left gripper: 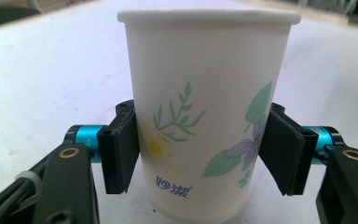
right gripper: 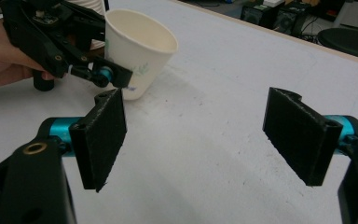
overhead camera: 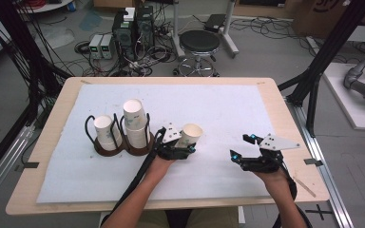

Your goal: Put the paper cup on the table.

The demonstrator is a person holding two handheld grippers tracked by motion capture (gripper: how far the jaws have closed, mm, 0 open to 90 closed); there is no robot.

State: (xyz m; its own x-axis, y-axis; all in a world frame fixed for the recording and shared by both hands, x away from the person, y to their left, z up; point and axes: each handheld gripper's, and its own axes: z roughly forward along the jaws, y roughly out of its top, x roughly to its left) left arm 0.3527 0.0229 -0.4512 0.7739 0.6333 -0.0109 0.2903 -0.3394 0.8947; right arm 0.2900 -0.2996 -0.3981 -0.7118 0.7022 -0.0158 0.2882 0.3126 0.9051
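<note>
A white paper cup (overhead camera: 190,134) printed with flowers and leaves sits just right of the cup holder, tilted, its base at the white mat. My left gripper (overhead camera: 183,144) is shut on it, and both black pads press its lower sides around the cup (left gripper: 205,93). From the right gripper view the same cup (right gripper: 137,51) leans with its open mouth up, in the left gripper (right gripper: 114,79). My right gripper (overhead camera: 242,146) hovers open over bare mat to the right, with nothing between the jaws of the gripper (right gripper: 200,135).
A black wire holder on a brown base (overhead camera: 123,148) stands left of centre; its left ring holds a paper cup (overhead camera: 105,130), its right ring a taller stack of cups (overhead camera: 135,121). The white mat (overhead camera: 228,109) covers the wooden table. A stool (overhead camera: 199,45) and computer boxes stand on the floor behind.
</note>
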